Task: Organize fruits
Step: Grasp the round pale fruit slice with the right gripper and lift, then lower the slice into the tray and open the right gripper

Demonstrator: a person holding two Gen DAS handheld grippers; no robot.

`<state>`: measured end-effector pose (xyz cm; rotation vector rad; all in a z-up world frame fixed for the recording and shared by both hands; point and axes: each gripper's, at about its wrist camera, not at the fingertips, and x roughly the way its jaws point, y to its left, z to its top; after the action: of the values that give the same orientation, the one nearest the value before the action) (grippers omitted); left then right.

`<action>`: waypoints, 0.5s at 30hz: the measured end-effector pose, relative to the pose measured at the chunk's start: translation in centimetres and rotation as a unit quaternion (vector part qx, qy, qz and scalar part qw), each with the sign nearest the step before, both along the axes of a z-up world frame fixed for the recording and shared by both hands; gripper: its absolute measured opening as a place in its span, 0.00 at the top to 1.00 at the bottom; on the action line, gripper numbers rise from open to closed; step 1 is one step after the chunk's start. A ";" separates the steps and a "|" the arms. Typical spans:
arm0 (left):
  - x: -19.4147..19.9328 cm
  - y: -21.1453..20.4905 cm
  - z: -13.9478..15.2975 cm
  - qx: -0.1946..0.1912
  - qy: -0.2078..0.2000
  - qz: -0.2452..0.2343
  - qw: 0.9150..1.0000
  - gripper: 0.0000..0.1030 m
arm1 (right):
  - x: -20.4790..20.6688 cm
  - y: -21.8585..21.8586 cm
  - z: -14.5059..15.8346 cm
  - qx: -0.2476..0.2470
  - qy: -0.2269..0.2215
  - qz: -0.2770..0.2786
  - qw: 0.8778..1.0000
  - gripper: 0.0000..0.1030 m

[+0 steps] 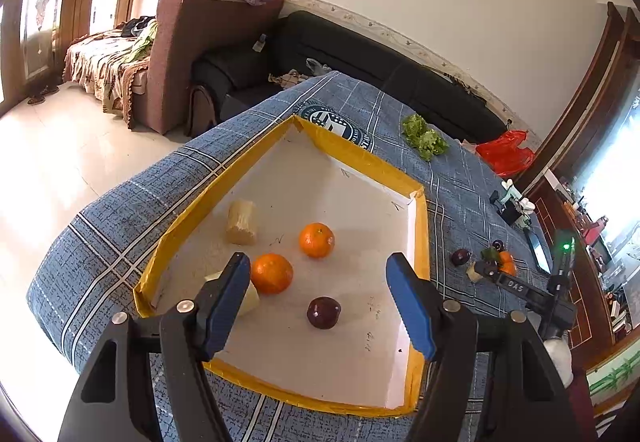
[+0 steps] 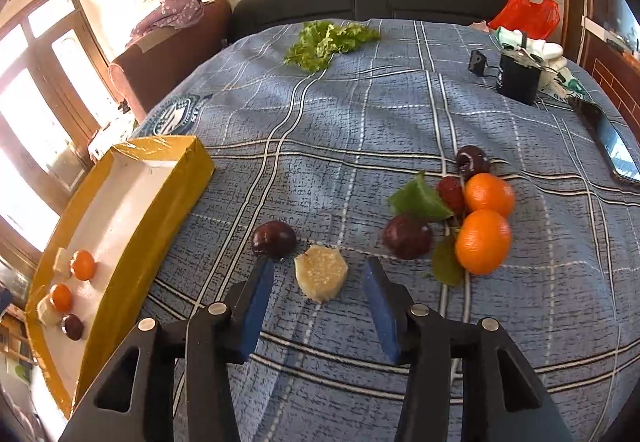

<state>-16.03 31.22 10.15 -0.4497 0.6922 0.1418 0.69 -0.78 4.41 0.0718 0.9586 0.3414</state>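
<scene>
Here the sugarcane chunk (image 2: 321,272) lies between the parted right tool (image 2: 318,274) fingers.

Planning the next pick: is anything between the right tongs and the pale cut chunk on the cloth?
Nothing visible. The right tongs stand open with the pale chunk just ahead of their gap on bare cloth. A dark plum lies close beside the left fingertip and might get nudged.

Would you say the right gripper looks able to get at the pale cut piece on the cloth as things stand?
Probably yes. The right gripper is open, the pale cut piece lies just ahead between its fingers, and nothing covers it; a dark plum sits close beside the left finger.
</scene>
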 end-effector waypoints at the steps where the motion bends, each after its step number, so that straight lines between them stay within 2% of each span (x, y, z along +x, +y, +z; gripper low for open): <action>1: 0.0 0.0 0.1 0.001 0.000 0.000 1.000 0.32 | 0.1 0.3 -0.3 -0.008 0.001 0.001 1.000 0.51; 3: 0.0 0.0 0.2 0.002 -0.001 0.001 1.000 0.32 | 0.2 0.9 -1.0 -0.023 0.004 0.005 1.000 0.52; 4: 0.0 0.1 0.2 0.002 -0.001 0.003 1.000 0.32 | 0.2 0.9 -1.2 -0.027 0.003 0.004 1.000 0.71; 7: -0.2 0.8 0.3 -0.001 -0.003 0.011 1.000 0.32 | -0.1 0.2 -1.0 -0.014 -0.001 -0.010 1.000 0.70; 10: -0.4 2.0 0.3 -0.004 -0.005 0.028 1.000 0.32 | -1.5 -0.2 1.4 0.006 -0.023 -0.016 1.000 0.69; 12: -0.5 2.8 0.2 -0.006 -0.004 0.045 0.999 0.32 | -2.8 1.0 3.9 0.029 -0.040 0.009 0.999 0.69; 15: -0.8 4.0 -0.1 -0.011 -0.002 0.072 0.997 0.31 | -5.2 5.4 7.1 0.054 -0.059 0.087 0.993 0.69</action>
<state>-16.82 35.19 10.07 -0.5206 0.6575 0.2693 -4.47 4.59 11.49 0.0671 0.8300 0.5526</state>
